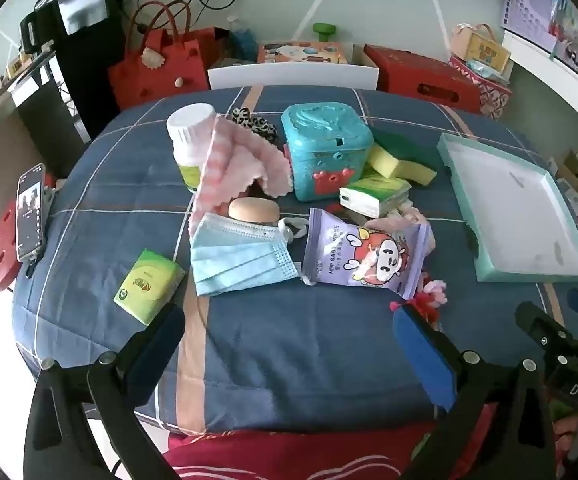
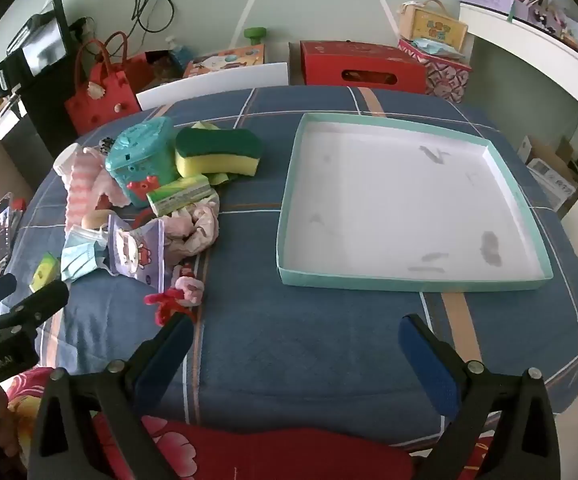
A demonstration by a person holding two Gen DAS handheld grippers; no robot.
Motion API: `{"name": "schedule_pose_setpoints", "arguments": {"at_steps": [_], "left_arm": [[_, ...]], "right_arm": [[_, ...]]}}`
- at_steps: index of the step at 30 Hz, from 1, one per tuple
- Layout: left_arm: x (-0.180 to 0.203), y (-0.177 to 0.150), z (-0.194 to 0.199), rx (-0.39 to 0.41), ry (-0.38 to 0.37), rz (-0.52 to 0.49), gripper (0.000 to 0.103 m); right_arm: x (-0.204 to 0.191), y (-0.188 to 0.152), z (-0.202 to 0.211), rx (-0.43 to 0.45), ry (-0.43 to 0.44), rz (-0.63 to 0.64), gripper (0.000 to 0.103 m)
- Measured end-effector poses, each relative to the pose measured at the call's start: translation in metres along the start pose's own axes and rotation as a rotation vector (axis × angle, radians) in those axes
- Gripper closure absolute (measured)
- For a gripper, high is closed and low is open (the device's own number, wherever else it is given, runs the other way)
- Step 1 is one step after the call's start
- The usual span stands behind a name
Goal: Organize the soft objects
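Observation:
A pile of items lies on the blue checked tablecloth (image 1: 289,340): a blue face mask (image 1: 241,256), a purple wipes pack (image 1: 365,256), a pink cloth (image 1: 237,160), a yellow-green sponge (image 2: 217,152), green tissue packs (image 1: 149,284) (image 1: 373,196), a pink scrunchie (image 2: 197,228) and a red-pink fuzzy piece (image 2: 177,296). An empty teal-rimmed tray (image 2: 409,280) sits to the right. My left gripper (image 1: 289,340) is open and empty, in front of the pile. My right gripper (image 2: 295,344) is open and empty, in front of the tray's left part.
A teal toy box (image 1: 325,148), a white bottle (image 1: 189,136) and a jar with a wooden lid (image 1: 253,210) stand among the pile. A phone (image 1: 31,212) stands on a holder at the table's left edge. Red bags and boxes (image 2: 361,66) stand behind the table.

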State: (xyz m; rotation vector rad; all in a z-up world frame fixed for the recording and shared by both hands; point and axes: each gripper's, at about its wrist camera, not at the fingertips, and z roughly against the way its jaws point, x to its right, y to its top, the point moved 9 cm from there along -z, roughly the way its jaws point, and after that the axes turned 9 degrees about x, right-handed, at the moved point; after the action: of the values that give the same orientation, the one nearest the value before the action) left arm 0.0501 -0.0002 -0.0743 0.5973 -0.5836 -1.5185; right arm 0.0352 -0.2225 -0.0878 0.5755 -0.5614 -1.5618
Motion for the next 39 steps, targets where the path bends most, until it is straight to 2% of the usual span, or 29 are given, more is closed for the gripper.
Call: {"name": "schedule_pose_setpoints", "arguments": {"at_steps": [3, 9, 11, 39], "left_arm": [[0.0029, 0.0003, 0.0025, 0.011, 0.005, -0.023, 0.000], [0.0022, -0.0007, -0.0017, -0.015, -0.014, 0.006, 0.000], [0.0006, -0.0015, -0.0018, -0.014, -0.019, 0.011, 0.000], [0.0007, -0.0053, -0.0052, -0.030, -0.013, 0.002, 0.000]], "right_arm": [[-0.0006, 0.0001, 0.0004, 0.004, 0.003, -0.003, 0.000], [-0.0003, 0.0004, 0.0000, 0.008, 0.010, -0.010, 0.000], [-0.0020, -0.0004, 0.0005, 0.008, -0.012, 0.002, 0.000], [0.0017, -0.0006, -0.0005, -0.001, -0.012, -0.004, 0.000]]}}
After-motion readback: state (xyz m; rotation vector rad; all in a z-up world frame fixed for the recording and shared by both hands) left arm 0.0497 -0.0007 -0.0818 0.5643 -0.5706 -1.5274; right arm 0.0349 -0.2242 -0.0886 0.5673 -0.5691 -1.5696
